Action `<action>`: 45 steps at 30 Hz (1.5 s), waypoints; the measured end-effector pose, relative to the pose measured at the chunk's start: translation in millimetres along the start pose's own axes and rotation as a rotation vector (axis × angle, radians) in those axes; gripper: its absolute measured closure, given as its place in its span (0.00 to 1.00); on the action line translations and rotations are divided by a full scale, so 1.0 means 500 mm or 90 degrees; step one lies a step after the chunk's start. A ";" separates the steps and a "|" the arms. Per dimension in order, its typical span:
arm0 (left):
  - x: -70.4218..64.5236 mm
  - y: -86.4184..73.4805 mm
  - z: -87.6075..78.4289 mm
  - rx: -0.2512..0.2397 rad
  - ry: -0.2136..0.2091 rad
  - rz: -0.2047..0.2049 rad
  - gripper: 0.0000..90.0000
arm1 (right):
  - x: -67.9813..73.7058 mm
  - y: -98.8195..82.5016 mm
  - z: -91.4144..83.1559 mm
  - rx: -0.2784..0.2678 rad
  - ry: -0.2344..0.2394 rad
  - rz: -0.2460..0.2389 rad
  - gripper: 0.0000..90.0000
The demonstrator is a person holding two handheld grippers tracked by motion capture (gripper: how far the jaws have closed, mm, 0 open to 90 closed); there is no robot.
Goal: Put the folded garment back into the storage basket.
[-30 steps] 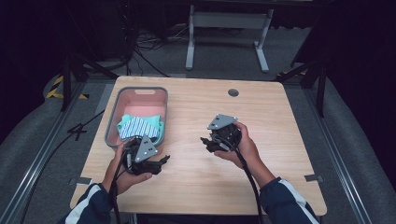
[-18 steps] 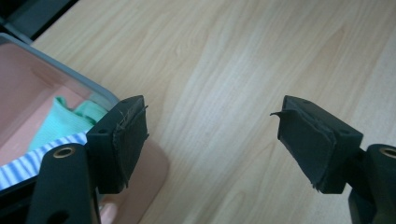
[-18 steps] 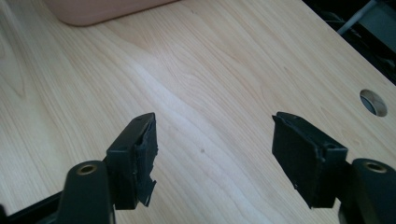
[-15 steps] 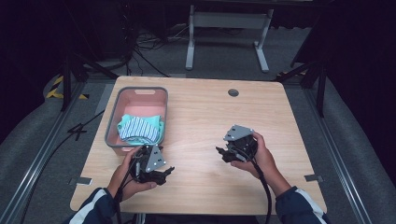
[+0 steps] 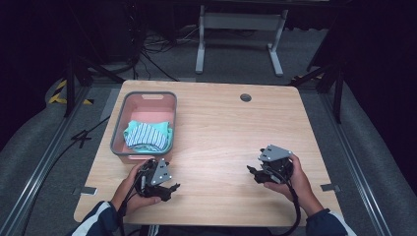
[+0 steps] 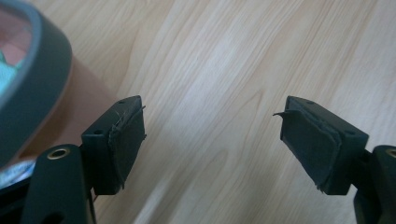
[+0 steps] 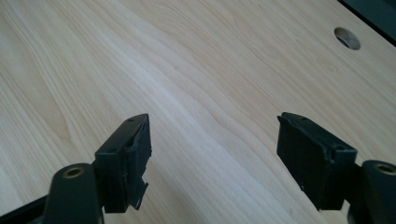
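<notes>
We see 2 black grippers, L gripper (image 5: 169,188) & R gripper (image 5: 252,172), each w/ a grey three-cornered plate on top & a black cable trailing back past the wrist. Jaws are blocky black w/ dark pads (image 6: 126,140), frayed at edges; brass-coloured rivets at the jaw bases. Sleeves (image 5: 98,221) are dark navy w/ white stripes.

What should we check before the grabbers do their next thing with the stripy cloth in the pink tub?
1. Left gripper empty, fingers apart: ok.
2. Right gripper empty, fingers apart: ok.
3. Striped cloth lies inside the tub: ok.
4. Tub fully on the table, near its left edge: ok.
5. Left gripper sits just in front of the tub, not touching the cloth: ok.
6. Whether the cloth is neatly folded: cannot tell.
</notes>
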State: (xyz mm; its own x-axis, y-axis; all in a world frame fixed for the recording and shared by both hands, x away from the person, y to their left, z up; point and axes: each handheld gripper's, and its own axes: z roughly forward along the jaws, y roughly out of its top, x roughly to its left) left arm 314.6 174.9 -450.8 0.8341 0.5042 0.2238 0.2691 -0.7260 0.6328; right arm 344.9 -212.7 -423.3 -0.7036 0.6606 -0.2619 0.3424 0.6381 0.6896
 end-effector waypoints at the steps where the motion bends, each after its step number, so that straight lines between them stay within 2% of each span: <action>1: 0.000 -0.004 0.001 0.003 0.000 0.003 0.25 | -0.002 -0.010 -0.003 -0.001 -0.003 0.005 0.30; 4: 0.000 -0.014 0.001 0.010 0.001 0.003 0.24 | -0.010 -0.041 -0.008 -0.012 -0.003 0.019 0.29; 9: 0.004 -0.039 0.000 0.015 -0.019 -0.005 0.23 | -0.020 -0.092 -0.013 0.002 -0.012 0.049 0.28; 12: 0.005 -0.053 0.001 0.023 -0.022 0.001 0.22 | -0.025 -0.114 -0.016 0.011 -0.019 0.059 0.28; 16: 0.012 -0.067 -0.002 0.015 -0.035 -0.010 0.22 | -0.029 -0.136 -0.022 0.010 -0.015 0.080 0.27; 17: 0.015 -0.074 -0.004 0.010 -0.039 -0.017 0.21 | -0.034 -0.155 -0.027 0.008 -0.016 0.094 0.27; 22: 0.021 -0.091 -0.007 -0.004 -0.054 -0.061 0.20 | -0.047 -0.186 -0.033 0.009 -0.016 0.125 0.27; 23: 0.021 -0.091 -0.007 -0.004 -0.054 -0.061 0.20 | -0.050 -0.193 -0.036 0.009 -0.016 0.139 0.26; 24: 0.022 -0.095 -0.008 -0.007 -0.056 -0.067 0.20 | -0.050 -0.193 -0.036 0.009 -0.016 0.139 0.26; 25: 0.023 -0.098 -0.007 -0.012 -0.062 -0.076 0.19 | -0.056 -0.206 -0.038 0.009 -0.014 0.157 0.26; 30: 0.031 -0.115 -0.003 -0.028 -0.080 -0.138 0.16 | -0.063 -0.226 -0.041 0.008 -0.012 0.179 0.26; 37: 0.031 -0.116 -0.004 -0.027 -0.077 -0.142 0.16 | -0.071 -0.249 -0.041 -0.008 0.001 0.213 0.24; 41: 0.032 -0.115 -0.002 -0.025 -0.079 -0.145 0.14 | -0.075 -0.254 -0.043 -0.005 0.015 0.224 0.22; 45: 0.032 -0.114 -0.001 -0.024 -0.077 -0.147 0.13 | -0.076 -0.254 -0.043 -0.005 0.016 0.225 0.22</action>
State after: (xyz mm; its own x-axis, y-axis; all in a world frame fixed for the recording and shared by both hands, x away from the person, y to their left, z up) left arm 312.4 224.6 -483.2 0.8046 0.5935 -0.0189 0.4432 -0.5791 0.6842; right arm 315.0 -327.1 -486.4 -0.5574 0.8302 0.0098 0.5626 0.3691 0.7398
